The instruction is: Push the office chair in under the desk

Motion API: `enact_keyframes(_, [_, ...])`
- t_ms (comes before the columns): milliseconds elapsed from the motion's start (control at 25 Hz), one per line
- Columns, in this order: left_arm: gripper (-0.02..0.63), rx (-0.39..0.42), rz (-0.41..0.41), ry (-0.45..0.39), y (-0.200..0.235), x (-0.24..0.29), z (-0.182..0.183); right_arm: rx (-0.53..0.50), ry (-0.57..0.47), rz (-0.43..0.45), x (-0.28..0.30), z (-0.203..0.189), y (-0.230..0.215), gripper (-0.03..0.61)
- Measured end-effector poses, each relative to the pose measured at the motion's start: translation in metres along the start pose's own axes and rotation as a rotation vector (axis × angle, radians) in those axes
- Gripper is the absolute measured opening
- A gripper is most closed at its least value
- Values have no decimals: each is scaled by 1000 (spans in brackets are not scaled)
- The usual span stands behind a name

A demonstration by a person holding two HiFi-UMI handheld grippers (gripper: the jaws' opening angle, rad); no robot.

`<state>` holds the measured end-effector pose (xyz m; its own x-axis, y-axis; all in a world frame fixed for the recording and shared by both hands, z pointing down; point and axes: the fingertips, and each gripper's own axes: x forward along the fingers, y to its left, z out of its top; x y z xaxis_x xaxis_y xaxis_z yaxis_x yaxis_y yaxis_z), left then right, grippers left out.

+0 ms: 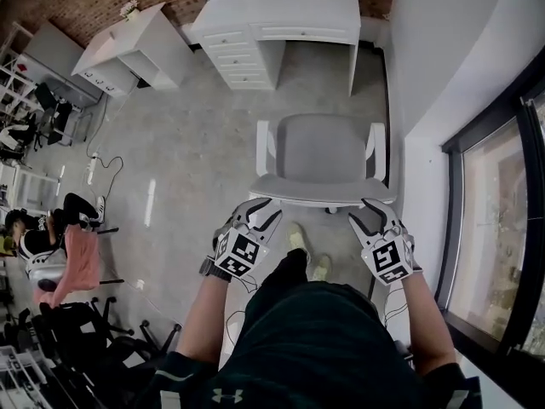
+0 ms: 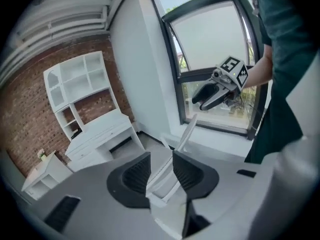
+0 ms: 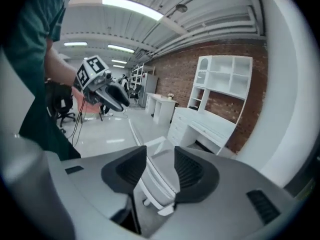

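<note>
**Both claws spread at back of office chair, chair short of desk**

The left claw (image 1: 269, 210) is held with jaws spread apart, nothing pinched. In the left gripper view a white edge of the office chair (image 1: 319, 152) is seen in the gap between the jaws, with clear space on both sides of it. Whether the pads touch the chair cannot be told.

The right claw (image 1: 361, 211) is also spread, nothing gripped. In the right gripper view the chair's white backrest and part of its frame are seen between the jaws, again with a gap.

In the head view each claw is placed just behind the top edge of the backrest, the left claw near its left corner and the right claw near its right corner. The two claws are well apart, and the person's shoes (image 1: 300, 239) are seen between them on the floor.

The chair is found directly ahead of both claws, with its grey seat facing away from them. The white desk (image 1: 281, 15) is located beyond the chair, further ahead of the claws, and bare floor is seen between chair and desk, so the chair is not yet under it.

A window (image 1: 494, 211) is seen just to the right of the right claw. A smaller white desk (image 1: 128, 49) is seen far ahead and left of the left claw.
</note>
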<state>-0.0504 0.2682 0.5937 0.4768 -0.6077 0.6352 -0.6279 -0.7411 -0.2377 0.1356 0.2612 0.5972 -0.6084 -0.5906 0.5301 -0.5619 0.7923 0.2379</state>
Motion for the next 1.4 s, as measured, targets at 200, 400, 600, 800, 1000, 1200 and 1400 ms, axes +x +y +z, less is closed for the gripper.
enact_keyframes(200, [147,178,-52,110,2,28,-29,-198,162,56,31,-52,13,188])
enact_keyframes(400, [169,325,-139,201,-1,62,-56,-337,269,71,58,-89,6,227])
enact_keyframes(600, [196,395,-151,260,1,93,-84,-468,409,54,88,-129,-6,235])
enact_keyframes(800, [158,478,-91,299,10,106,-97,-507,512,11,114,-150,-20,178])
enact_keyframes(1000, [147,465,-123,316,10,115,-93,-544,553,25,125,-157,-29,133])
enact_keyframes(1200, [150,438,-134,332,31,122,-95,-560,556,11,143,-150,-38,117])
enact_keyframes(1400, [152,439,-134,338,63,140,-90,-551,580,9,167,-143,-59,109])
